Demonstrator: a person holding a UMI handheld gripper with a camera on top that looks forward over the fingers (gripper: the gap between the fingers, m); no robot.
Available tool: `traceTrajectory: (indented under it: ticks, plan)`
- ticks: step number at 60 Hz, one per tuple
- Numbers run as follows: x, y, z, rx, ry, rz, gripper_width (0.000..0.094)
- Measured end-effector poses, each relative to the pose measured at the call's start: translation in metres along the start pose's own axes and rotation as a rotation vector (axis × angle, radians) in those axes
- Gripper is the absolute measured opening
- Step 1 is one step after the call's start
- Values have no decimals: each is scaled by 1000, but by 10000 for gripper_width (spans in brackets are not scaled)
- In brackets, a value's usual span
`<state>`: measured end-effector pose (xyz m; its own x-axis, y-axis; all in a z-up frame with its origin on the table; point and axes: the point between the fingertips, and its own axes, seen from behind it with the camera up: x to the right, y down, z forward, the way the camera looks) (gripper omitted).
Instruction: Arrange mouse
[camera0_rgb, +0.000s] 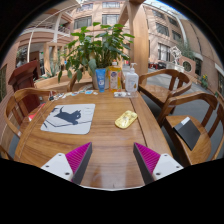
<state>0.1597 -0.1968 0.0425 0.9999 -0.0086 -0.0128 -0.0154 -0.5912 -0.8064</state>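
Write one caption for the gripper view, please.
Open hand-held gripper hovers over wooden table; yellow mouse lies beyond its fingers, beside mouse pad.

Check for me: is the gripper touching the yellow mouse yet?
Apart. The gripper view shows the gripper open, with bare wooden table between its fingers and the yellow mouse, which lies beyond them beside the mouse pad.

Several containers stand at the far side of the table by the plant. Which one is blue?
The leftmost container, right by the potted plant, is blue; the one beside it looks yellow-orange, the rightmost pale. All lie well beyond the open claw.
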Motion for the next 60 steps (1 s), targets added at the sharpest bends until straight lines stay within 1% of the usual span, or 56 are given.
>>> traceTrajectory:
  ticks: [8, 18, 26, 32, 37, 41, 43, 48, 50, 54, 60]
  plan:
    - [26, -16, 57, -9, 22, 1, 853]
    - [38, -27, 112, -42, 27, 4, 855]
    - [37, -36, 143, -60, 18, 31, 849]
    - [38, -49, 160, -54, 38, 26, 850]
    - [38, -58, 175, -56, 50, 25, 830]
    - [38, -64, 183, -59, 67, 15, 779]
    - [35, -66, 187, -61, 65, 16, 733]
    - [32, -69, 192, -60, 75, 19, 575]
    - [31, -71, 193, -54, 81, 18, 481]
    - [31, -71, 193, -39, 96, 4, 458]
    - [31, -75, 192, -11, 122, -39, 383]
